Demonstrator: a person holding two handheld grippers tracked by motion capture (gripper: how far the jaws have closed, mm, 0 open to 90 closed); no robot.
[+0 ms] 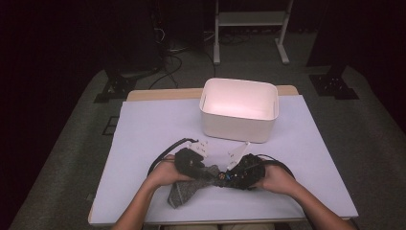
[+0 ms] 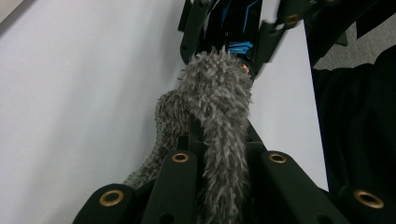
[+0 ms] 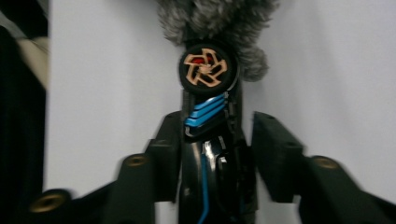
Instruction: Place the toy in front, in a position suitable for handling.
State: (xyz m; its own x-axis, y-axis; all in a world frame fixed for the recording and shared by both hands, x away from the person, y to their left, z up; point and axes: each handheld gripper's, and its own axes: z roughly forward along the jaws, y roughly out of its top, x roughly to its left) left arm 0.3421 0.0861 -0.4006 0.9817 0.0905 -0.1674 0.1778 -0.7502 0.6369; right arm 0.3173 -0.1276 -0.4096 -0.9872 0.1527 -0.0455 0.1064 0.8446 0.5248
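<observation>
Left gripper [image 2: 205, 154]: jaws were clamped tight on the fuzzy grey fabric sleeve [image 2: 219, 107], low over the table [image 1: 143, 129].
Right gripper [image 3: 219, 140]: jaws sat around a black toy with blue stripes and an orange wheel [image 3: 208, 70], its front end poking into the sleeve; not sure they pressed.
Farther back: white plastic bin [image 1: 237, 127].

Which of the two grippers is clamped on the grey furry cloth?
The left gripper: its jaws pinch the grey furry cloth. The right gripper holds a black-and-blue object instead.
</observation>
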